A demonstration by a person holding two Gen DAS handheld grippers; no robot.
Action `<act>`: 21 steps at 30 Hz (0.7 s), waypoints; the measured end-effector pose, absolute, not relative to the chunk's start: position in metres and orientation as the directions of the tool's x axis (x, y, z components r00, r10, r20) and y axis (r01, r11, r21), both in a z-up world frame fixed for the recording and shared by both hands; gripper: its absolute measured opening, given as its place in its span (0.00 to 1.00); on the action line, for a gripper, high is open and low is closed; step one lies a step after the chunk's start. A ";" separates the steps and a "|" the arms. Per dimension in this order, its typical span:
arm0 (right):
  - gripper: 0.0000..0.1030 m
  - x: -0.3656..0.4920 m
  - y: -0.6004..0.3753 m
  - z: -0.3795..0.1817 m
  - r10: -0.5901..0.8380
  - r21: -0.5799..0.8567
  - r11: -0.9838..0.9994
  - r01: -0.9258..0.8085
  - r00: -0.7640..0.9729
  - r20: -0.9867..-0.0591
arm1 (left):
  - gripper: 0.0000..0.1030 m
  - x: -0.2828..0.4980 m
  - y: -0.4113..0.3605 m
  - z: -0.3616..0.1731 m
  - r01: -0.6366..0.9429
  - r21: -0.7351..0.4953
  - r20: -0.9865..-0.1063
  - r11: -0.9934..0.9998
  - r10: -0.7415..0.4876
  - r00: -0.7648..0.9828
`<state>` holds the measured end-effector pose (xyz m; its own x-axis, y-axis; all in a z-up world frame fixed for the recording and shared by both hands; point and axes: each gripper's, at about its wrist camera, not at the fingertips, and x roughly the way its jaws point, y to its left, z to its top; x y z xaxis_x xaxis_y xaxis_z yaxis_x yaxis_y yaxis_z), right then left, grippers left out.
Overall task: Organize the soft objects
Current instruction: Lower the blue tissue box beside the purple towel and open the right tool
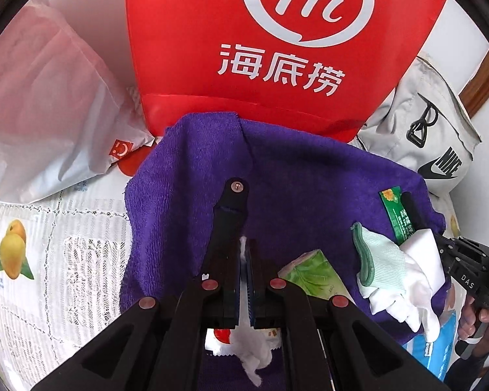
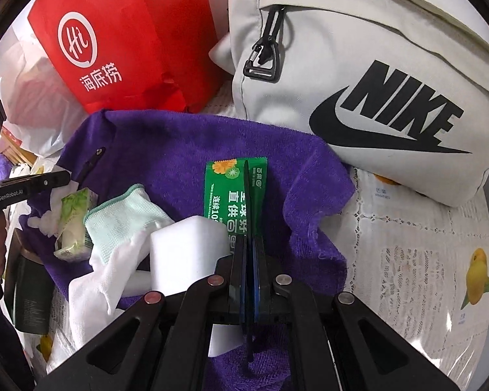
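Left hand-held gripper (image 1: 244, 254) clenched on white tissue wad (image 1: 252, 355), above purple towel (image 1: 185, 169). Right hand-held gripper (image 2: 249, 247) clenched on green sachet (image 2: 226, 189). Advice: lift slowly, keep pinch firm; thin items likely slip.

A home table: lace tablecloth (image 1: 65, 244) (mango print), shopping bag (image 1: 277, 49), backpack (image 2: 375, 81).

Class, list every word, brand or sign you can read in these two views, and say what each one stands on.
"Hi" and "海底捞": red bag
"NIKE": grey bag
"GenRobot.AI": left gripper, seen from the right
"DAS": right gripper, seen from the left
Green packet: large characters partly hidden, small print blurred
Tablecloth print: too small
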<state>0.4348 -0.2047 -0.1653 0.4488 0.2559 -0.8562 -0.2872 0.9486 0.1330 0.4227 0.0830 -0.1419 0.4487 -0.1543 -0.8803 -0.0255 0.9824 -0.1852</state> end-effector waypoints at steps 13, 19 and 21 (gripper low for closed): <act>0.27 0.391 -0.209 -0.118 0.266 0.119 0.945 -0.304 0.508 -0.819 | 0.44 0.392 0.091 -0.113 -0.067 -0.136 -0.878 0.988 -0.089 0.470; 0.31 0.348 -0.210 -0.100 0.295 0.139 0.939 -0.315 0.527 -0.797 | 0.52 0.357 0.087 -0.082 -0.062 -0.082 -0.853 0.995 -0.038 0.521; 0.36 0.331 -0.208 -0.094 0.304 0.141 0.935 -0.325 0.531 -0.791 | 0.52 0.344 0.085 -0.074 -0.055 -0.080 -0.844 0.995 -0.038 0.536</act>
<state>0.3305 -0.2083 -0.0944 0.5311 0.3040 -0.7909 -0.3246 0.9352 0.1415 0.3442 0.0853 -0.0743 0.5357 -0.0378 -0.8436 -0.0550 0.9953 -0.0795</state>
